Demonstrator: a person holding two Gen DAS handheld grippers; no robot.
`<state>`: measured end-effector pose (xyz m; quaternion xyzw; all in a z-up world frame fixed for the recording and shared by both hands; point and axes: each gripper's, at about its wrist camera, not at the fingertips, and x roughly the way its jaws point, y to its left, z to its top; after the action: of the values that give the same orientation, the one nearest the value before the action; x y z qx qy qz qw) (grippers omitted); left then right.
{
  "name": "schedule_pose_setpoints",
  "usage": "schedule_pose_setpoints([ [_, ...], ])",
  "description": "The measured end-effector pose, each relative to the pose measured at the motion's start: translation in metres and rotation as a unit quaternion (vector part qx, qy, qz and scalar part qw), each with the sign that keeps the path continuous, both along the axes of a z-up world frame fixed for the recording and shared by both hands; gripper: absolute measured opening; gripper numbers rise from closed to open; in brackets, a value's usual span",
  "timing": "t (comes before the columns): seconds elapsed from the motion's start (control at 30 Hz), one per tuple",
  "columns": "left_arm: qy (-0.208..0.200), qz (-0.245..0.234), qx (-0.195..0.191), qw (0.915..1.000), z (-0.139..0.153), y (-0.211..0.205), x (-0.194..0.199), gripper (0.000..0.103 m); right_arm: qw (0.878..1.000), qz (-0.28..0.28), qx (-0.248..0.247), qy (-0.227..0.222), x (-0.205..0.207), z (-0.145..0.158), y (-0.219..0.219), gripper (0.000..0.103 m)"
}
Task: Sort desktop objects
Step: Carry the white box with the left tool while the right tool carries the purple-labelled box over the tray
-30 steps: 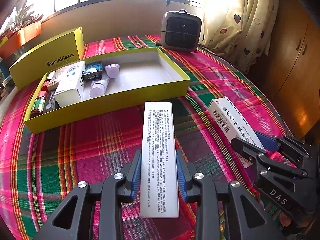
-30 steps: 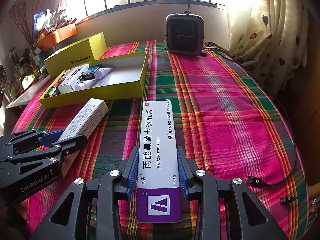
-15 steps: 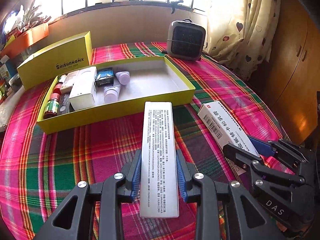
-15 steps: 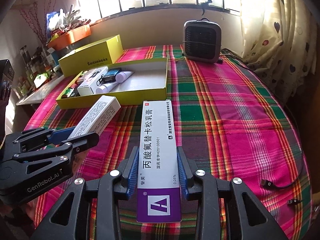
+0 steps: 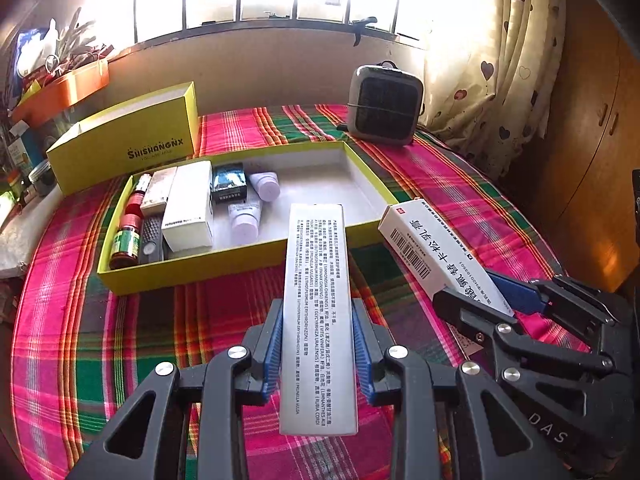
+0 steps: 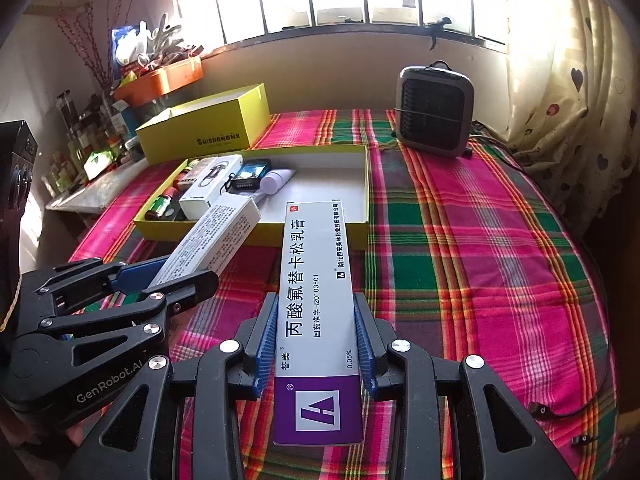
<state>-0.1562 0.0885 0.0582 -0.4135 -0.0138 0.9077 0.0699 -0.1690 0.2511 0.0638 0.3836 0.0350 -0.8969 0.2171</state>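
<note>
**2 medicine boxes carried toward the yellow tray**

The left hand-held gripper (image 5: 318, 354) is closed on a long grey-white box (image 5: 318, 320), its blue pads pressing the 2 long sides near the rear end. The right hand-held gripper (image 6: 316, 354) is closed the same way on a white and purple box (image 6: 316, 320). Both boxes are held in the air above the tabletop (image 6: 480, 240), just in front of the open yellow tray (image 5: 240, 258). In this tray the left half is already filled with a white carton (image 5: 188, 208), small bottles (image 5: 128, 236) and 2 tubes (image 5: 246, 220); the right half is bare.

I judge that the main risk is the long overhang: each box is gripped only at the back, so the front end may hit the near wall of the tray if it comes in too low, and the box could turn between the pads. The 2 grippers are also close together, so they may knock each other over the small free area. A release from too high could make a box bounce onto the tubes.

Compared with 1 second ago, both cameras now see the tray larger and more from above, so the grippers have risen and moved nearer to it. The grip on both boxes looks unchanged.
</note>
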Motion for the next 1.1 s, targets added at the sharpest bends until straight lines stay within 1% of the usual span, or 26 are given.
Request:
schedule_pose_setpoints([
  [0.53,0.003,0.016,0.001,0.9999,0.004,-0.017,-0.023,0.032,1.000,0.014,0.000,0.000,-0.031,0.008,-0.025,0.037],
  [0.8,0.003,0.021,0.006,0.9998,0.003,-0.023,-0.031,0.032,1.000,0.010,0.000,0.002,-0.053,0.013,-0.032,0.037],
  [1.1,0.004,0.030,0.012,0.9995,0.003,-0.030,-0.038,0.032,1.000,0.004,0.001,-0.009,-0.086,0.009,-0.041,0.037],
])
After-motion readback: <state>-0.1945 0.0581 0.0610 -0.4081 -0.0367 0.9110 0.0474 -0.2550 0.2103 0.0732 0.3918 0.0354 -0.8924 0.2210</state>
